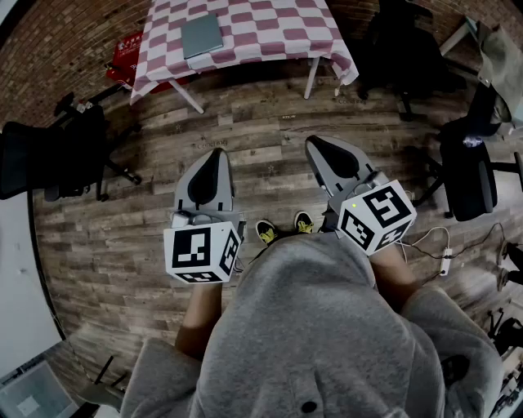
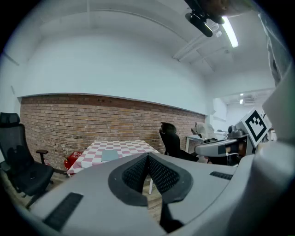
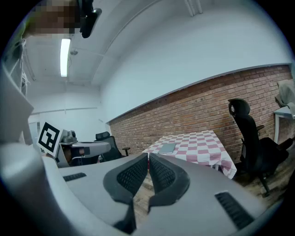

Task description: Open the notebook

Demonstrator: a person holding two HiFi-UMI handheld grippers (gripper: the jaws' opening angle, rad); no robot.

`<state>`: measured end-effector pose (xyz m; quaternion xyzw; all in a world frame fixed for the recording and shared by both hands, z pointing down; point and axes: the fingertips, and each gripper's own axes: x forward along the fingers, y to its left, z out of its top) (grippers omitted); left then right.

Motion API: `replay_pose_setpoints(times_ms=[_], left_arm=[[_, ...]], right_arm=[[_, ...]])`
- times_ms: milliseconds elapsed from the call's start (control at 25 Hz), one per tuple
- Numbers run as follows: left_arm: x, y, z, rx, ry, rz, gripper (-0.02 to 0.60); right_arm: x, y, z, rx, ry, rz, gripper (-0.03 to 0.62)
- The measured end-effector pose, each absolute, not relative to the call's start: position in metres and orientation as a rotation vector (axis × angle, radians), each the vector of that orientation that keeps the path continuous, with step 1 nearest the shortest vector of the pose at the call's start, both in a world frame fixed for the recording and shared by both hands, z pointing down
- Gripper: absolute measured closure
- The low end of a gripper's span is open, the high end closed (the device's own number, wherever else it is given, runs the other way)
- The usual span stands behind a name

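Nearest, at the bottom of the head view, is the person's soft grey fleece hooded top (image 1: 319, 326), and just above it sit the two white cubes with black square markers (image 1: 202, 252) that back each tool. The left tool (image 1: 216, 157), a smooth grey plastic shell with dark ribbed rubber pads, has its jaws pressed together with nothing between them. The right tool (image 1: 317, 145), of the same make, is likewise closed and empty. Its own view shows the meshed pads (image 3: 138, 173) meeting at the tips. Both hover over the worn wood-plank floor (image 1: 270, 122), and yellow-trimmed dark shoes (image 1: 282, 229) show between them. Well beyond, at the top of the frame, stands the table (image 1: 314, 75) on white metal legs, draped with a red-and-white checked cloth (image 1: 270, 24). The thin, flat, grey rectangular notebook (image 1: 202, 35) lies on it, its cover shut, left of the cloth's centre. Black mesh office chairs (image 1: 57, 155) flank the room, and a rough red brick wall (image 2: 92, 120) rises behind the table. The task looks not yet begun: the tools are far from the notebook, so the approach, the catch on the cover's edge and the lift all remain to be done.
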<state>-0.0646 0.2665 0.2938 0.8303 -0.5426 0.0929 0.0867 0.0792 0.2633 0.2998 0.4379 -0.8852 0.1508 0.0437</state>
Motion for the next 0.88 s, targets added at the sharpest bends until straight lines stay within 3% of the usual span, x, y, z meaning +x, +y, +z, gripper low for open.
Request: replay_pose_setpoints(times_ms=[880], left_arm=[[-0.141, 0.287, 0.297, 2.47, -1.611, 0.237, 0.572]], right_arm=[[0.01, 0.284, 0.294, 1.335, -2.761, 0.614, 0.559]])
